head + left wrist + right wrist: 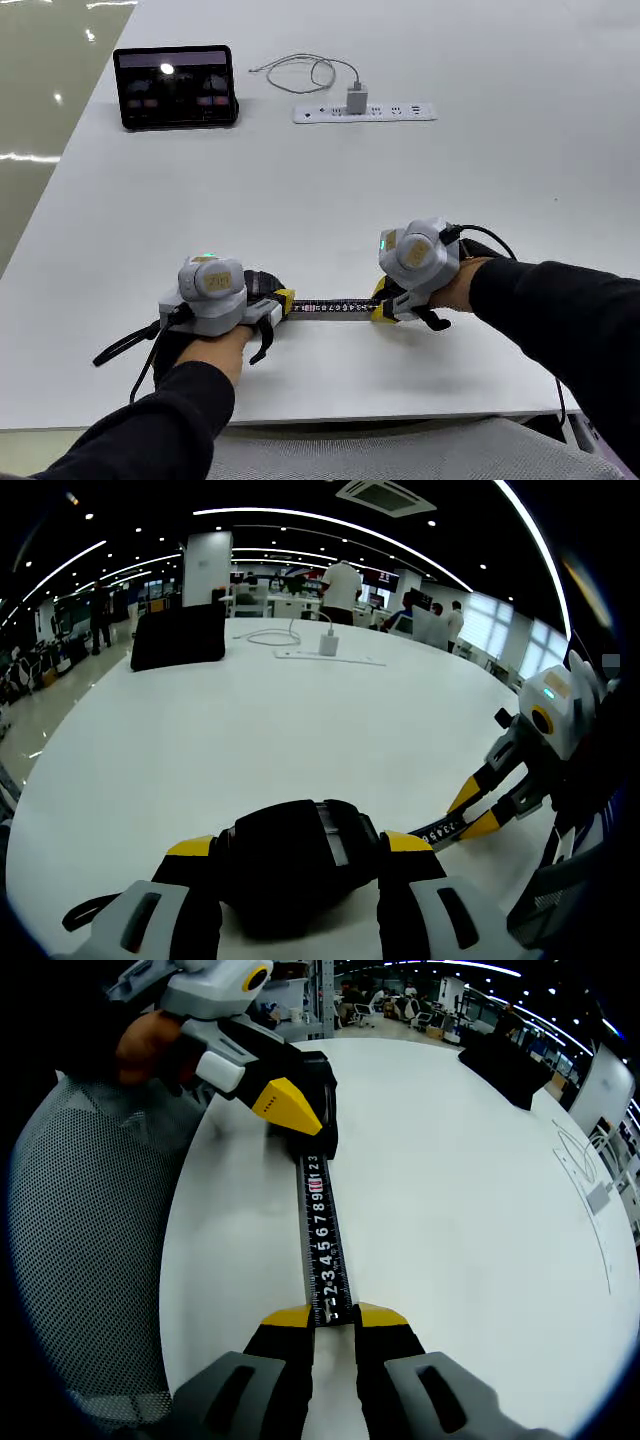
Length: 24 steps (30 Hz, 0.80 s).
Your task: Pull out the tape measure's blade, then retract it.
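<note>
A black tape measure case (295, 865) sits on the white table between the yellow-tipped fingers of my left gripper (300, 852), which is shut on it; in the head view the same gripper (272, 305) is at the lower left. A short length of dark blade with white numbers (320, 1240) runs out of the case (312, 1095) to my right gripper (332, 1315), which is shut on the blade's end. The blade (335, 306) lies flat just above the table, stretched between the two grippers, with the right gripper (385, 302) at its right end.
At the far left of the table (400, 180) stands a black tablet (176, 86). A white power strip (365, 112) with a charger and coiled cable lies behind the middle. The table's near edge is close under the grippers, with a mesh chair (90, 1260) below it.
</note>
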Tool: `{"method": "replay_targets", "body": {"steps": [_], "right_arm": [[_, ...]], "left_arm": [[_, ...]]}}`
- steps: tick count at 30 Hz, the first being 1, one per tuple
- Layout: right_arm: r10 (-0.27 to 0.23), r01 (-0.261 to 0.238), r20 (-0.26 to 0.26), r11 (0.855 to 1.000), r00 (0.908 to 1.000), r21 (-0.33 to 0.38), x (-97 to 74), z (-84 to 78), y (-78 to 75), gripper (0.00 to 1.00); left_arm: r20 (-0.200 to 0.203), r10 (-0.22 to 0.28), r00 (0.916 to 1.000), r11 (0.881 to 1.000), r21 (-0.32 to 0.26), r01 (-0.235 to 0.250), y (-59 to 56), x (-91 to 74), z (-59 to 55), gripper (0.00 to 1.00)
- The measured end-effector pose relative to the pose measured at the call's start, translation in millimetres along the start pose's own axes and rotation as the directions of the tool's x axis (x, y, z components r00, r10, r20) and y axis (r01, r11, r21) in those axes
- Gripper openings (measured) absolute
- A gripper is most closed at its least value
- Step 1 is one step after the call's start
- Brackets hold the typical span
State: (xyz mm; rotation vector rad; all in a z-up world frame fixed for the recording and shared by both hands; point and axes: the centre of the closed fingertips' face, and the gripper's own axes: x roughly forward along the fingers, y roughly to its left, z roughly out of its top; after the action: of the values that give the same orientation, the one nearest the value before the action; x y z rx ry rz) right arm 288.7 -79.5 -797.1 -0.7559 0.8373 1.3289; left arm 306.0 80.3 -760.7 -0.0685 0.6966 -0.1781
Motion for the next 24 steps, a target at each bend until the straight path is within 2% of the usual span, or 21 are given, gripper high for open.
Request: {"method": "replay_targets", "body": {"steps": [24], "right_arm": [[0.001,-0.001,0.019,1.0,0.9998,0.01,8.8,13.1,2.5,0.1]], "left_arm": [[0.008,-0.007,0.9999,1.0,0.0,0.007,0.8,-0.8,0.1,0.58]]}}
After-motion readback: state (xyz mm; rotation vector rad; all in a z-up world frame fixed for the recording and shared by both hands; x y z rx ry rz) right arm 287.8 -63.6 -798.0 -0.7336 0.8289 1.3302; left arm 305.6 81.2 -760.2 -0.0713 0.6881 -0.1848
